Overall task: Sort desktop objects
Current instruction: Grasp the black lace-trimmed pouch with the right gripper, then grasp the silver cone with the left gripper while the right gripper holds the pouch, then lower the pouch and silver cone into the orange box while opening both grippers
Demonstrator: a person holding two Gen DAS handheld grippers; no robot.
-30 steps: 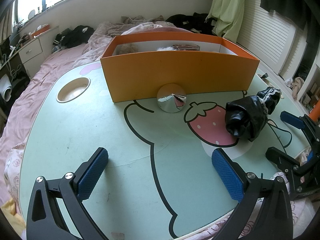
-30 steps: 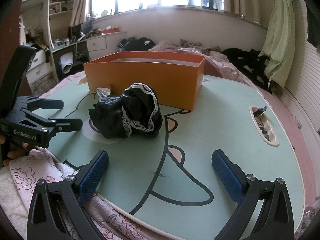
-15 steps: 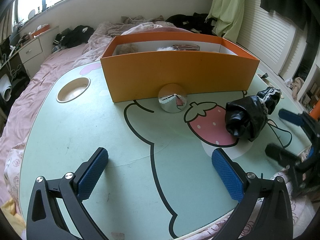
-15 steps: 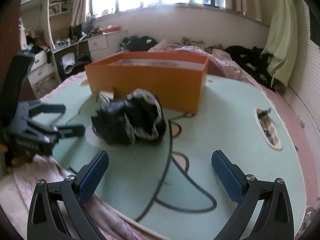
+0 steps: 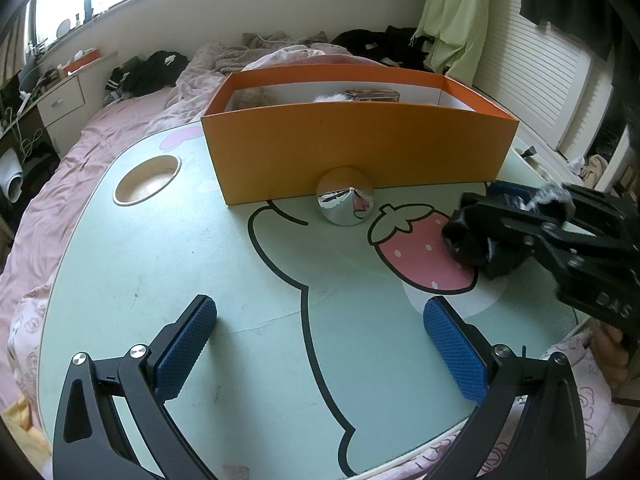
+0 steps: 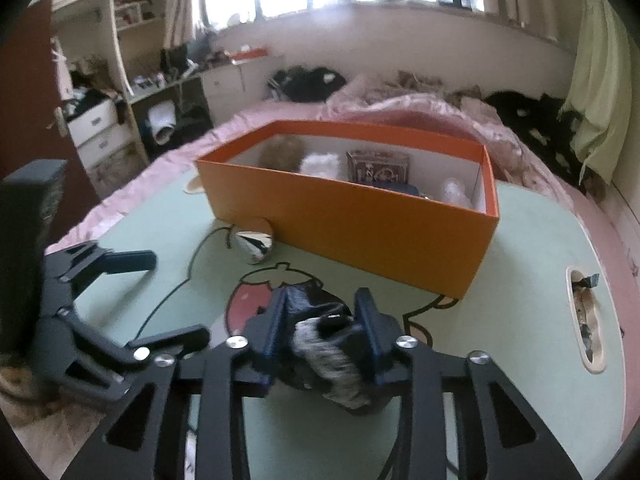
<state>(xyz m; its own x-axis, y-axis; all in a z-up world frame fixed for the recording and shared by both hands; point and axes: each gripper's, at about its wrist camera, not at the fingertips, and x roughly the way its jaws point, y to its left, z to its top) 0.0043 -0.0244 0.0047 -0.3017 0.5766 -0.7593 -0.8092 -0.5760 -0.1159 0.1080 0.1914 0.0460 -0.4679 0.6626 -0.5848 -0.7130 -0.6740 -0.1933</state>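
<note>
My right gripper (image 6: 322, 320) is shut on a black lace-trimmed cloth bundle (image 6: 324, 352) and holds it above the green table (image 6: 520, 320), over the strawberry print. It shows at the right of the left wrist view (image 5: 516, 208), with the bundle (image 5: 468, 236) in its jaws. My left gripper (image 5: 320, 344) is open and empty, low over the table's (image 5: 160, 260) near side. An orange box (image 5: 360, 152) stands further back, with several items in it (image 6: 378, 168). A shiny silver cone (image 5: 346, 202) sits against the box's front wall.
A round cup hole (image 5: 146, 180) is in the table's left part. An oblong slot (image 6: 586, 316) with small items is near the right edge. A pink bed with clothes (image 5: 260, 52) surrounds the table. Drawers (image 6: 100, 136) stand at the left.
My right gripper moved forward onto the black bundle, closed on it and lifted it, with the view now higher. My left gripper has not moved.
</note>
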